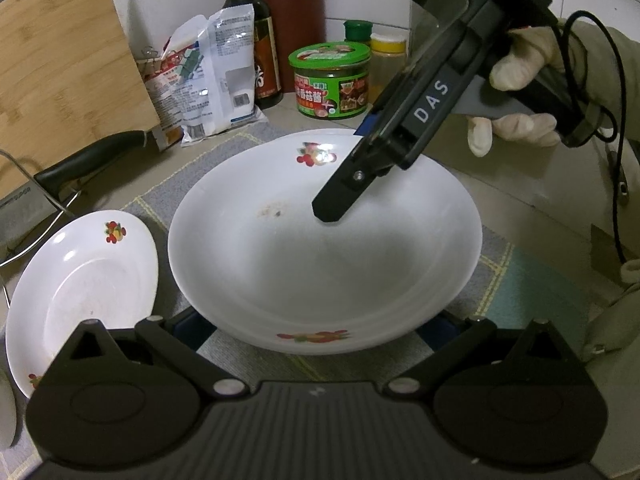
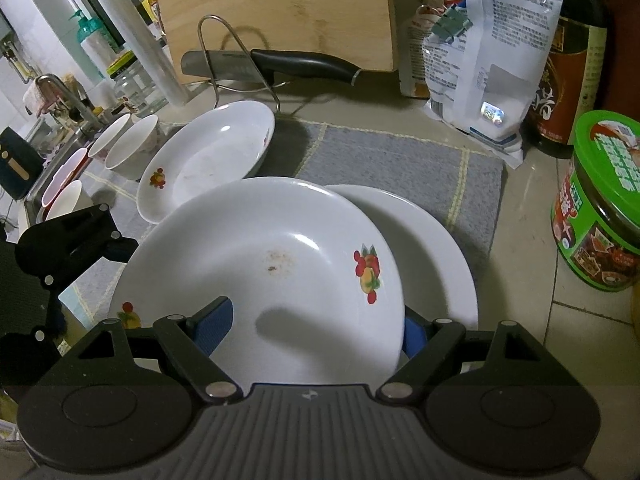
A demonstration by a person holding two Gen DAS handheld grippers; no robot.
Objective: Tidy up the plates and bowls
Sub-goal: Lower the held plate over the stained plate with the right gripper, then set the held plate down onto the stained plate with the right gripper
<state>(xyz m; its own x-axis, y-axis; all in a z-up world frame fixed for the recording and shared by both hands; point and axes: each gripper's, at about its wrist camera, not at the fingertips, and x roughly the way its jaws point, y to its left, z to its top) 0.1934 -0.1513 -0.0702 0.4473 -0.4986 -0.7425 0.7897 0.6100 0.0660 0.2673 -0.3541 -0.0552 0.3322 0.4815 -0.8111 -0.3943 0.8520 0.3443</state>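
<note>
Counter: kitchen worktop with a grey mat [image 2: 400, 168], board, knife and jars behind.
Done: top plate [image 2: 264, 276] sits tilted on a second plate [image 2: 436, 248] on the mat, not yet nested.
Left: third plate [image 2: 212, 156] lies apart; bowls [image 2: 128, 148] wait by the sink.
Right gripper [image 2: 308, 332]: angled down, blue pads on both sides of the top plate's near edge, apparently gripping it.
Left gripper [image 1: 316, 332]: angled down, jaws straddling the same plate's opposite edge; grip cannot be told.

Your left wrist camera looks steeply down, close over the large plate [image 1: 320, 248], facing the cutting board [image 1: 60, 72] and green jar [image 1: 330, 80]. Your right wrist camera looks down just as near from the opposite rim. Both share that plate, the smaller plate [image 2: 208, 156] and the knife [image 2: 280, 65].
</note>
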